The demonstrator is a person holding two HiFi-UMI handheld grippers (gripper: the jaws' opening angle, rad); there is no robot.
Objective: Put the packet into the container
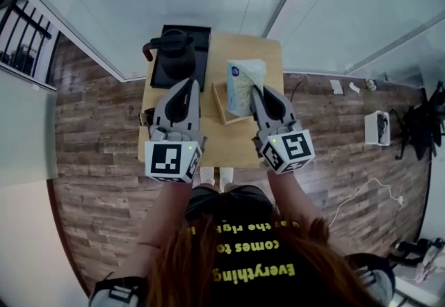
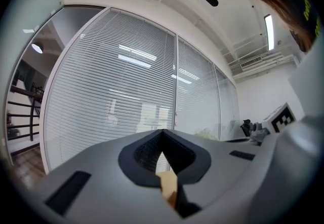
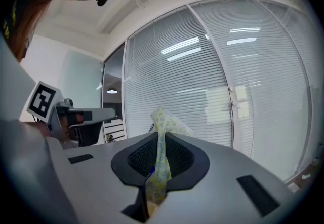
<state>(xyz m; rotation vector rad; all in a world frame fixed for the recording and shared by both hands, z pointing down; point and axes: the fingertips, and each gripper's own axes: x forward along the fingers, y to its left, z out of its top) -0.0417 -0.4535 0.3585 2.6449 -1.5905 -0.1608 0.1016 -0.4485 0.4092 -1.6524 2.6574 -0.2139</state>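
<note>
A pale packet with a small blue and yellow print hangs over the wooden container on the small table. My right gripper is shut on the packet's near edge. In the right gripper view the thin patterned packet stands pinched between the dark pads of that gripper and sticks out above them. My left gripper hovers over the table's left half, beside the container, with its jaws together. The left gripper view shows this gripper with nothing between its pads, pointing at window blinds.
A dark kettle stands on a black tray at the table's far left. The wooden table is narrow, with wood floor all round. A white box and a cable lie on the floor to the right.
</note>
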